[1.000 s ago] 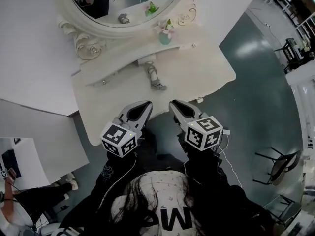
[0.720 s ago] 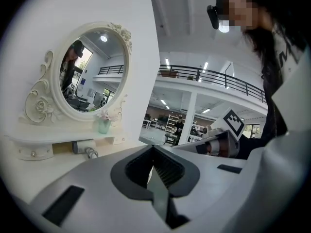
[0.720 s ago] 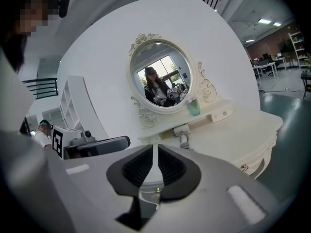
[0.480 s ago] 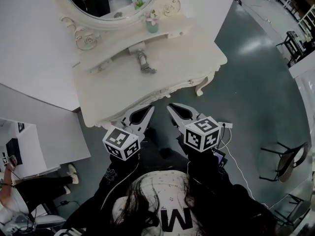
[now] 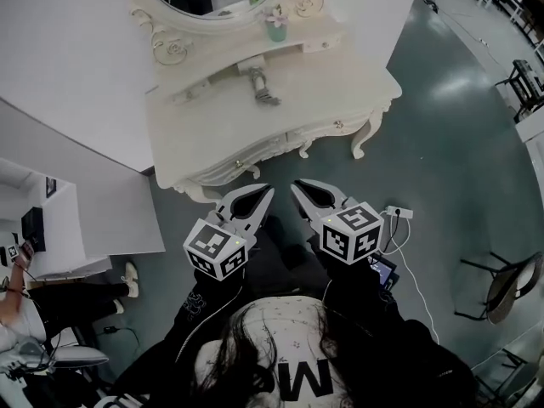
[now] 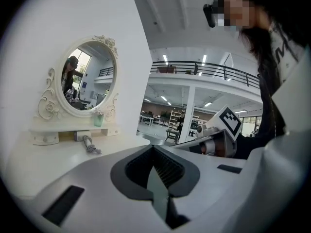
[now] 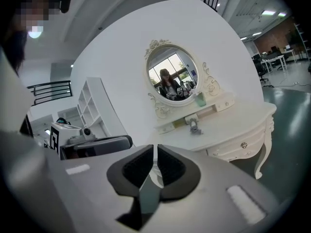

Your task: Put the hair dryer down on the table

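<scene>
Both empty, left gripper [image 5: 267, 191] fingers together, right gripper [image 5: 297, 184] just closed, facing vanity table [image 5: 327, 100].

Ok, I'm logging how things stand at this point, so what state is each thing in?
hair dryer: lying on the dressing table, nothing holding it.
left gripper: shut, empty.
right gripper: jaws have just been closing, almost together, nothing between them.
drawers: closed.
flower vase: upright.
</scene>
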`<action>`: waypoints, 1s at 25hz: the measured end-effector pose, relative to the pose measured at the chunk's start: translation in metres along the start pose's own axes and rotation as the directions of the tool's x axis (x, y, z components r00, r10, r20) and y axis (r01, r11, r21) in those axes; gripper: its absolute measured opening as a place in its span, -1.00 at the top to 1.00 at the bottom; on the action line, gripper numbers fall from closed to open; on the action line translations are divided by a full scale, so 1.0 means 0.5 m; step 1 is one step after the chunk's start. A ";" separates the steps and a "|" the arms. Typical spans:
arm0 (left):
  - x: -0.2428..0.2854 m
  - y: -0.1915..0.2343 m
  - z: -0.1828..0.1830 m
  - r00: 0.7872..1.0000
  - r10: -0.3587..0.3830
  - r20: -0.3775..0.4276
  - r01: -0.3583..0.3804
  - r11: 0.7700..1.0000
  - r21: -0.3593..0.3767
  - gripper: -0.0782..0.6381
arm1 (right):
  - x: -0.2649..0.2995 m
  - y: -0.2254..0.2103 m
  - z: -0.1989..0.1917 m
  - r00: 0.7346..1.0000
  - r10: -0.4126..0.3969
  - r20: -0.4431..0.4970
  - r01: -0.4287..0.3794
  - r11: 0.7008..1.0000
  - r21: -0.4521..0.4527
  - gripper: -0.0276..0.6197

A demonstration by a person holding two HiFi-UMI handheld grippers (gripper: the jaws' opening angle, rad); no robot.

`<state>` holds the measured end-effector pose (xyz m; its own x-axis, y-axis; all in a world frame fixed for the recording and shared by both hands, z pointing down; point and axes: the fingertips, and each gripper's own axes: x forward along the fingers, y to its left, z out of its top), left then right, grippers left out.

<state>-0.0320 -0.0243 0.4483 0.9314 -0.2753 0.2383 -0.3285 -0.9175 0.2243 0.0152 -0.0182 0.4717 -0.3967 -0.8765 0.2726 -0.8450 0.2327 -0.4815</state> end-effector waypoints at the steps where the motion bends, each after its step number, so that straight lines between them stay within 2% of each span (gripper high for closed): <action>1: -0.007 -0.005 -0.002 1.000 0.004 -0.001 -0.004 1.000 0.002 0.78 | -0.002 0.007 -0.006 1.000 0.006 -0.002 -0.006 1.000 0.001 0.81; 12: -0.050 -0.033 -0.007 1.000 -0.009 0.000 0.009 1.000 -0.004 0.78 | -0.011 0.061 -0.033 1.000 0.016 -0.016 -0.016 1.000 -0.002 0.82; 25: -0.188 0.026 -0.011 1.000 -0.003 0.029 0.003 1.000 -0.018 0.78 | 0.052 0.189 -0.075 1.000 -0.006 -0.027 0.005 1.000 -0.022 0.85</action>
<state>-0.1245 -0.0090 0.4341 0.9365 -0.2808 0.2102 -0.3281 -0.9132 0.2417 -0.0881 -0.0032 0.4644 -0.4015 -0.8660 0.2982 -0.8547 0.2373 -0.4616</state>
